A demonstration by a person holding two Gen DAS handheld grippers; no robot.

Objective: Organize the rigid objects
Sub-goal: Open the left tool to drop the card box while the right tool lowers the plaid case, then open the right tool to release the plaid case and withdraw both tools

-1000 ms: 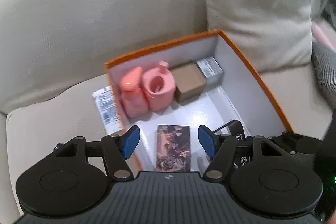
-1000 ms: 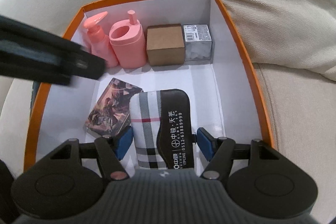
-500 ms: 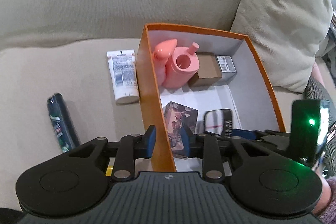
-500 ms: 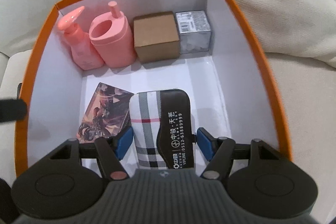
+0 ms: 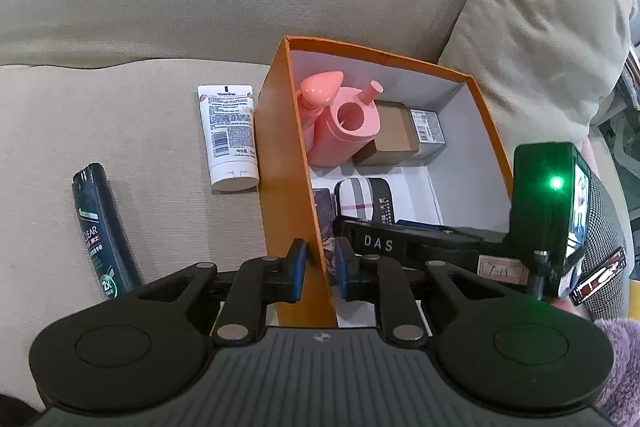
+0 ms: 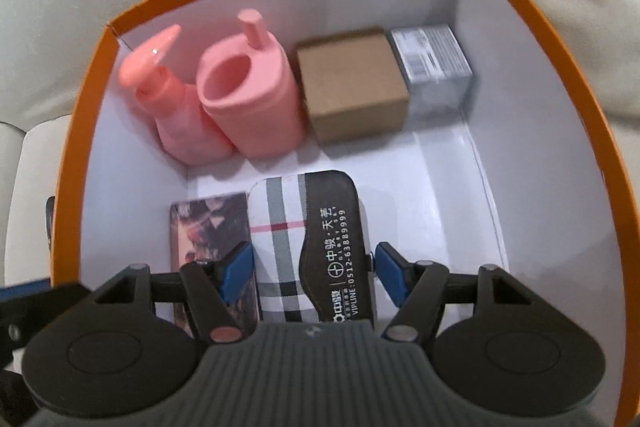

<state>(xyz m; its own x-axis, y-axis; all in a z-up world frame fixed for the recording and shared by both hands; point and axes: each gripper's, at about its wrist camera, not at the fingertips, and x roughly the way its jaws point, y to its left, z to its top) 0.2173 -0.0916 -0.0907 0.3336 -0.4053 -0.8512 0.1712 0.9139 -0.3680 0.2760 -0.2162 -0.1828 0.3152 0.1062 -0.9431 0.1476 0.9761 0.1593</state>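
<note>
Orange card forms the outside of the one box [image 5: 280,163], white within, which is sitting on a beige sofa [image 5: 120,115].

Count inside the box: two pink bottles, namely one pump bottle [image 6: 176,107] and one squat bottle [image 6: 252,99] with an open hole in its top; one brown carton [image 6: 356,91]; one grey carton [image 6: 436,67]; one picture-printed card box [image 6: 208,227]; one plaid case [image 6: 308,243]. The first four are standing in a row along the far wall. The card box is lying flat on the floor of the box, just beside the plaid case.

Count outside the box, on the sofa seat: one white tube [image 5: 230,135] and one dark bottle [image 5: 100,227], well apart from each other.

Left gripper [image 5: 320,269]: its jaws have just been closing and are now standing narrow astride the box's near left wall; whether both pads are pressing on it cannot be told.

Right gripper [image 6: 312,267]: its jaws are spread wide, pinching the plaid case by its sides, within the box.
</note>
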